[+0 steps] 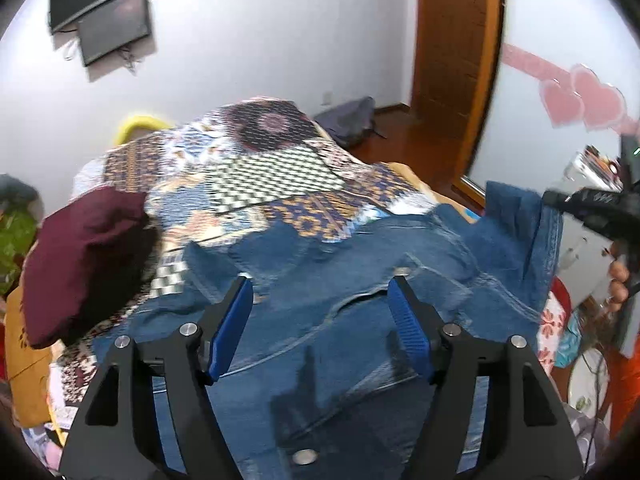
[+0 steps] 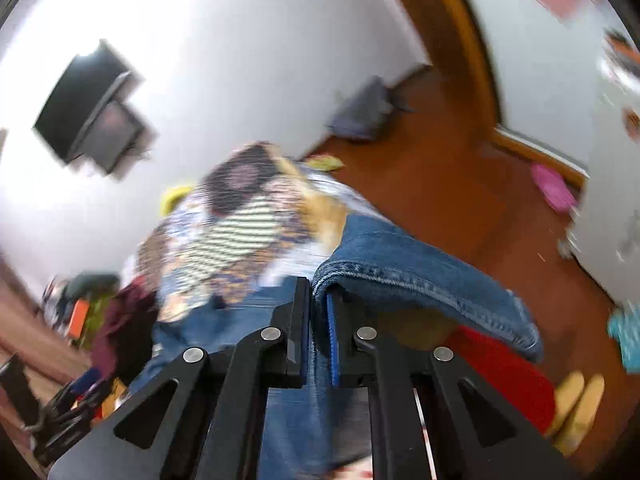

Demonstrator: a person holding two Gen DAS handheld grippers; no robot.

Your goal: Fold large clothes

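The blue denim jeans point(image 1: 360, 280) lie spread over the patchwork-patterned bedspread point(image 1: 260, 168), filling the left view from centre toward 6 o'clock. The right gripper point(image 2: 319, 292) is clamped on a hemmed edge, lifted at 3 o'clock. The left gripper point(image 1: 320, 300) hovers wide apart, holding nothing. A fold seems underway; next, carrying that edge across.

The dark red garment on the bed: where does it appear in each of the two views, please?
Left wrist view: the dark red garment lies at the left, on the patterned bedcover.
Right wrist view: the garment is blurred, at the lower left.
Shared landmark: the black screens on the wall.
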